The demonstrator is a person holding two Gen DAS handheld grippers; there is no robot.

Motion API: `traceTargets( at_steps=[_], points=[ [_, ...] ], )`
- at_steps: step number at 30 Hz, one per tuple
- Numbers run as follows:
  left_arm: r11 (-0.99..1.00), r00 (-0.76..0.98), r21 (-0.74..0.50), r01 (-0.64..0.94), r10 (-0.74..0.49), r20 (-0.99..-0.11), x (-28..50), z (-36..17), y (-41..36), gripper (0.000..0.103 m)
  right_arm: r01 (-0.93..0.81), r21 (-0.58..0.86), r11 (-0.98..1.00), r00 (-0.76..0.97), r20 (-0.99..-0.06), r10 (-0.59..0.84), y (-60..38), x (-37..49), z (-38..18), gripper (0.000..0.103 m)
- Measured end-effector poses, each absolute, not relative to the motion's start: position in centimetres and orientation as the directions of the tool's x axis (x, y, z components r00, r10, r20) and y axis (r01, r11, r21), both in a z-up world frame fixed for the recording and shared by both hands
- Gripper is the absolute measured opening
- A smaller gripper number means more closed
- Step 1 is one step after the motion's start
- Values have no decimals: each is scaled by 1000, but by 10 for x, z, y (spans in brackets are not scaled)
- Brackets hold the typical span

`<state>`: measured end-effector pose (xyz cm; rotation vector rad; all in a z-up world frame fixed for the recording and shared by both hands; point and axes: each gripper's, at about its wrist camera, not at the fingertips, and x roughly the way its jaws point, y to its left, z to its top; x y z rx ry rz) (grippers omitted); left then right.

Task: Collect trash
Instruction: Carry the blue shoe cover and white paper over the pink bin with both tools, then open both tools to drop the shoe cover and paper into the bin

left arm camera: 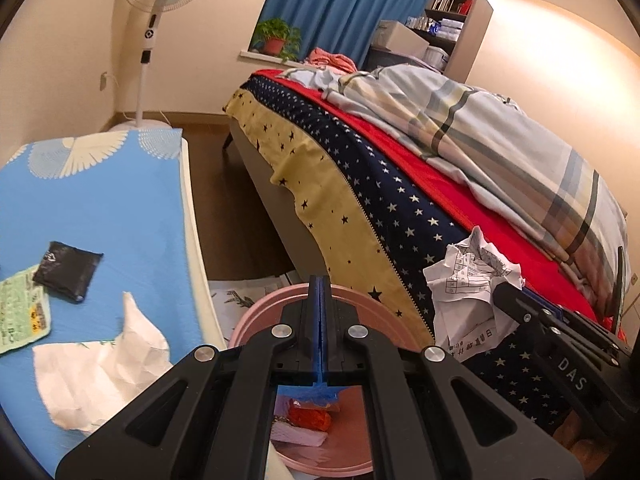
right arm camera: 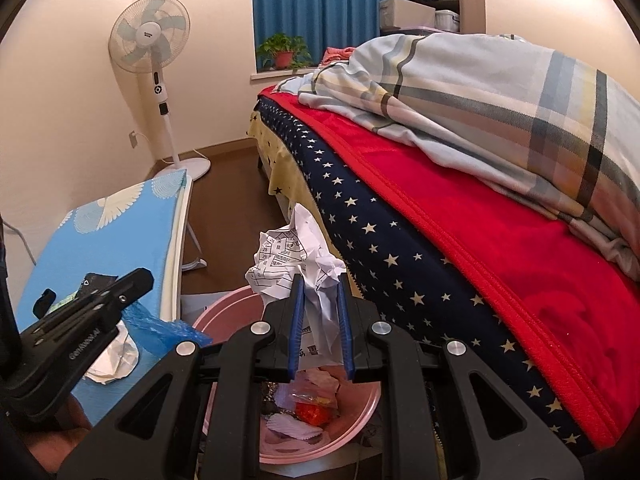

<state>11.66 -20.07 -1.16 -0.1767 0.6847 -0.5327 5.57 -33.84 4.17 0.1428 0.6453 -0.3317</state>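
Your right gripper (right arm camera: 320, 312) has its fingers (right arm camera: 297, 312) drawn in narrow on a crumpled printed paper (right arm camera: 298, 258), pinching it low while most of the wad stands above the tips. It hangs directly over the pink basin (right arm camera: 364, 424) on the floor beside the bed (right arm camera: 500, 240). Judge this paper as very light and springy: it crushes rather than resists, so the hold is probably on a few folds only, and a loose flap could slide out. Take such a wad at its densest middle, not by an edge.

Your left gripper (left arm camera: 319, 320) has its fingers pressed fully together, and a scrap of thin blue plastic film (right arm camera: 160, 330) trails from them, seen best in the right wrist view. Film like that is limp and slippery, and may cling to the pads when you let go.

On the blue-covered surface (left arm camera: 100, 208) lie a white crumpled sheet (left arm camera: 100, 368), a black packet (left arm camera: 66, 272) and a green printed wrapper (left arm camera: 22, 312), the packet overlapping the wrapper's corner. All look light; the sheet wants a grasp on a raised crease.

The left gripper's body hides much of the basin; inside, only an orange wrapper (right arm camera: 314, 412) and pale scraps can be made out. The wrapper's left edge is cut off, the paper's print is unreadable, and how much film sits between the shut fingers cannot be told.
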Motion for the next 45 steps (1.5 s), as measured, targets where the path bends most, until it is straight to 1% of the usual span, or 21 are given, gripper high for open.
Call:
traceTargets(
  at_steps=[14, 38, 42, 43, 44, 45],
  points=[
    [851, 616, -333, 407, -524, -588, 128, -28, -216, 0, 362, 25, 932, 730, -630, -267, -343, 62, 34, 17],
    [846, 601, -349, 404, -533, -596, 134, -36, -220, 0, 366, 23, 930, 723, -637, -269, -346, 65, 30, 18],
    [839, 591, -361, 408, -544, -596, 136, -36, -220, 0, 376, 21, 926, 718, -639, -277, -349, 65, 28, 22],
    [836, 586, -365, 409, -548, -597, 136, -37, -221, 1, 379, 22, 925, 717, -639, -278, -350, 65, 28, 27],
    [835, 582, -367, 410, -549, -600, 136, -37, -221, 2, 382, 22, 924, 717, -638, -281, -351, 64, 27, 28],
    [835, 580, -366, 411, -549, -601, 136, -37, -221, 7, 384, 21, 923, 716, -638, -284, -351, 64, 28, 32]
  ],
)
